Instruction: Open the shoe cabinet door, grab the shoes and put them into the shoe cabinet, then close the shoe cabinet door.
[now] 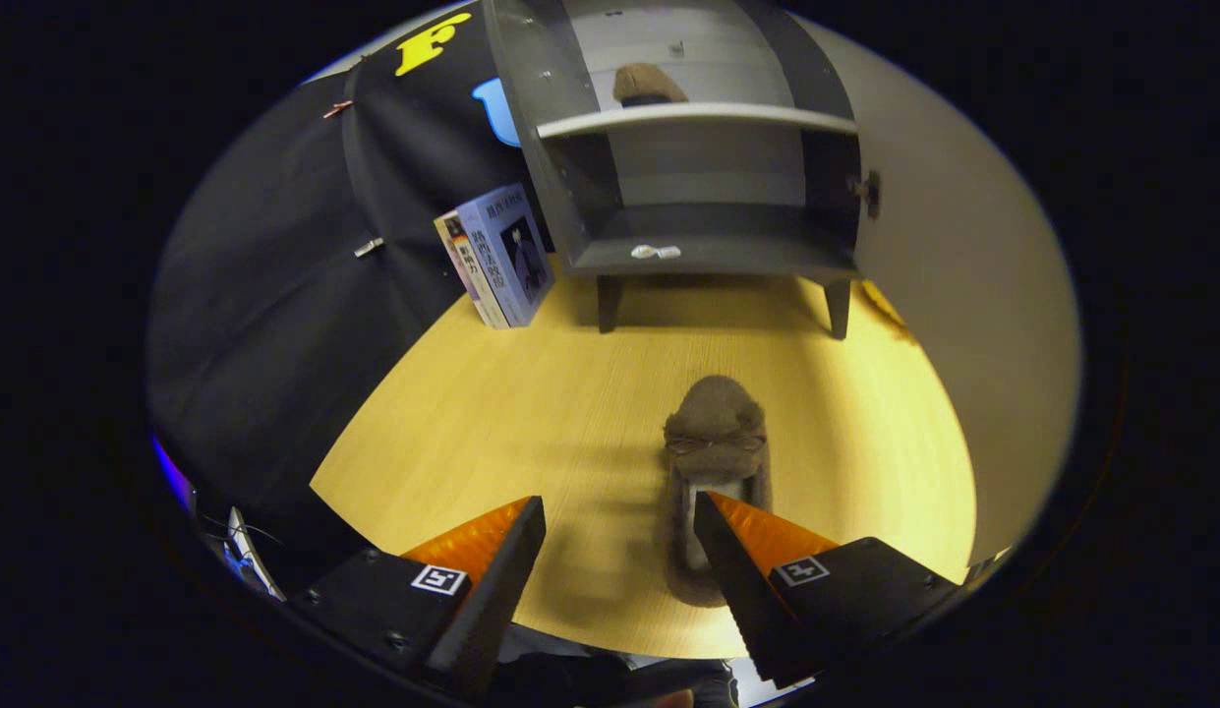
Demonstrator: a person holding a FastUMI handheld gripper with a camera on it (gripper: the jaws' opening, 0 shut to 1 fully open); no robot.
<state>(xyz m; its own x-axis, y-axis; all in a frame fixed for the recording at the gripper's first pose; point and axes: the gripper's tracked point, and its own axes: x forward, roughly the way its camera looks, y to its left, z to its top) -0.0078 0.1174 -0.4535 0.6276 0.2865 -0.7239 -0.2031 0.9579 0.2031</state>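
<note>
Shoes are the matter here, a pair of brown fuzzy slippers now split between two places; one slipper (649, 85) already sits on the upper shelf (698, 118) of the shoe cabinet (708, 258) at the far side of the wooden table (492, 413), and the second slipper (715, 472) lies on the tabletop near the gripper (619, 536), toe pointing away toward the cabinet. The cabinet door (949, 295) stands swung wide open on the right; the lower compartment holds only a small pale scrap on its floor, too small to name. A few books (496, 258) lean upright just left of the cabinet, clear of the route.

The gripper's fingers are spread apart and clamp nothing; the right finger overlaps the slipper's heel opening, though whether it touches I cannot tell; the left finger hangs over bare table, well left of the slipper.

Judging by this, the door step is done and half the loading too; the step in hand is the pickup of the second slipper. The next move calls for shifting right so the slipper's side wall or heel rim lies between the fingers, lowering, and closing; soft fabric should give, so a deep bite seems wise; after that, the carry to the cabinet and the door.
</note>
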